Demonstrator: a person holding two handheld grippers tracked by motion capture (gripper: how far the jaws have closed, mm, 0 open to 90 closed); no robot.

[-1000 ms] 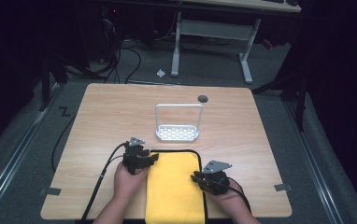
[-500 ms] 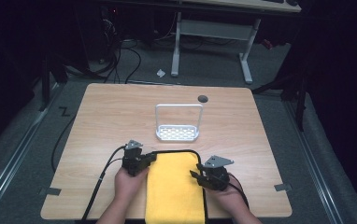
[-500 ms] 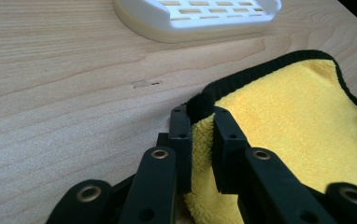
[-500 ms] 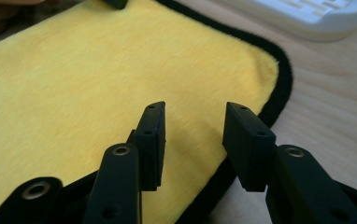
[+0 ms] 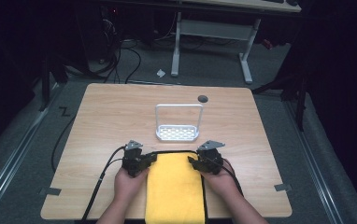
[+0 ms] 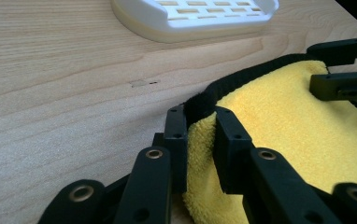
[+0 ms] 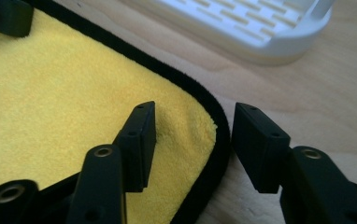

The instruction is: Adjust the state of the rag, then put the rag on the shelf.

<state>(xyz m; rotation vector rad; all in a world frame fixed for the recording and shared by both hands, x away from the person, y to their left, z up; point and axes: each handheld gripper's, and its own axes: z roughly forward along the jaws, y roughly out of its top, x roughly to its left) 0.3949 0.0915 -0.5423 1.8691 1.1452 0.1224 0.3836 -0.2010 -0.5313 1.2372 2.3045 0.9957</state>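
A yellow towel with a black hem lies flat at the table's front edge, between the person's two hands. My left gripper is at its far left corner. In the left gripper view the jaws are shut on that corner, with the black hem bunched between them. My right gripper is at the far right corner. In the right gripper view it stands open, one jaw resting on the yellow towel and the other on the bare wood, astride the hem.
A white slotted rack with an upright hoop handle stands just beyond the towel, mid-table. A dark round hole marks the far side of the wooden table. Black cables trail off the front left.
My right gripper has moved forward and leftward onto the towel's far right corner. The left gripper has barely shifted at the far left corner.
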